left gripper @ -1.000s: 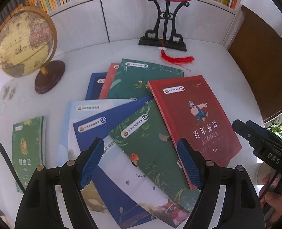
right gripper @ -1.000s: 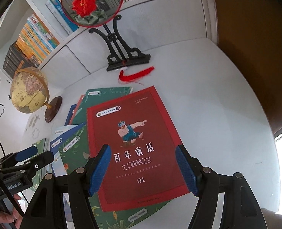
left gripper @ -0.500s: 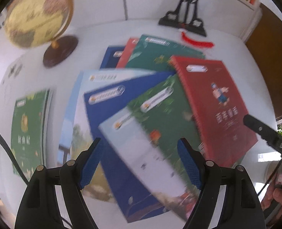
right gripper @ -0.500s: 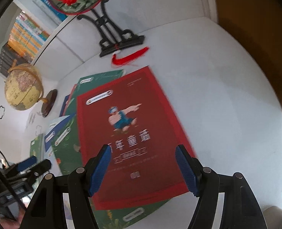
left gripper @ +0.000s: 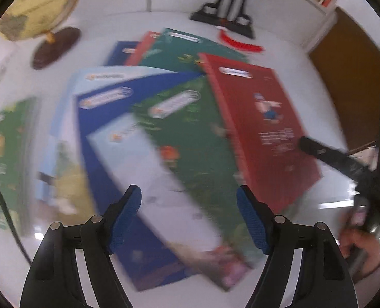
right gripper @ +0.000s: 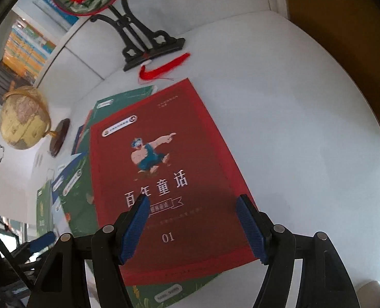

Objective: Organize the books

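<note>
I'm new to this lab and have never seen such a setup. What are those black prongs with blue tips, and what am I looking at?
No robot here: a person holds a two-finger tool in each hand, each with a fisheye camera looking along its fingers. One picture is from the left tool, whose jaws are closing slightly with nothing between them; the other is from the right tool, open and empty above the red book. On the white table lie fanned books, including a green book, plus a globe and a red tassel.
</note>
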Demonstrator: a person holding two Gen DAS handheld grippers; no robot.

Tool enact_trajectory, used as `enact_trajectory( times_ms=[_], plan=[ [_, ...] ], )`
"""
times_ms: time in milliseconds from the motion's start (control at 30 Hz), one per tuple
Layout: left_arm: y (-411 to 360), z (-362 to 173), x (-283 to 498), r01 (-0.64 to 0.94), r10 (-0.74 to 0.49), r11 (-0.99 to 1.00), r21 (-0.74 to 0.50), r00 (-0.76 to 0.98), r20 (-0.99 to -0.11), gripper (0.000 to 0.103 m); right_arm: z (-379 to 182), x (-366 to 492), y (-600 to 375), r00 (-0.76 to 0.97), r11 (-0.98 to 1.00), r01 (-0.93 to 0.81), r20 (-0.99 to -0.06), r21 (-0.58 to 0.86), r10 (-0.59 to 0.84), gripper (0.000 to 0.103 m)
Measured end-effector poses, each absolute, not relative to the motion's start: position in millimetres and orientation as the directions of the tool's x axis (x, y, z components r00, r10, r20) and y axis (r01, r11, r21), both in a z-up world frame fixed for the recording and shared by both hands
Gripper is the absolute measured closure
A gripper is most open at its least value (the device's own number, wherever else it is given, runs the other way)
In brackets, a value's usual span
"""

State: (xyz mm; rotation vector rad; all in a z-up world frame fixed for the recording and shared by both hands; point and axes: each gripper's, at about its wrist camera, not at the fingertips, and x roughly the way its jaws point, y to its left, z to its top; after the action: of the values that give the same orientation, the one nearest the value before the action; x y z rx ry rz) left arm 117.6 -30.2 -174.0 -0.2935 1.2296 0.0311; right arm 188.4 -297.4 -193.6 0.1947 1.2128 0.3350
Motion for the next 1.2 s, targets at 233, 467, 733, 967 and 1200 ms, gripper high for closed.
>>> enact_trajectory(
  times_ms=[233,467,733,967,1200],
  plan=[
    [-69,-183,135,-0.104,-0.114,0.982,-0.158,0.342,-0.933,0.029,-200,193,-308,0.333,0.956,-0.132,-0.896,0.263,0.293,0.034],
    [-78,-177,141,-0.134,-0.069,0.983,-0.123,0.353,-0.933,0.029,-202,194,-306,0.342,0.958,-0.164,-0.897,0.236,0.279,0.027],
    [-100,-190,160,-0.065,-0.160,0.979,-0.193,0.345,-0.925,0.029,-200,193,-307,0.384,0.957,-0.158,-0.877,0.245,0.288,0.027],
    [-91,-192,168,-0.057,-0.332,0.928,-0.369,0.323,-0.886,0.029,-205,211,-291,0.326,0.927,-0.244,-0.876,0.286,0.356,0.011],
    [-69,-186,154,-0.110,-0.341,0.913,-0.393,0.322,-0.883,0.029,-201,188,-287,0.260,0.866,-0.306,-0.840,0.396,0.476,0.011]
  ],
)
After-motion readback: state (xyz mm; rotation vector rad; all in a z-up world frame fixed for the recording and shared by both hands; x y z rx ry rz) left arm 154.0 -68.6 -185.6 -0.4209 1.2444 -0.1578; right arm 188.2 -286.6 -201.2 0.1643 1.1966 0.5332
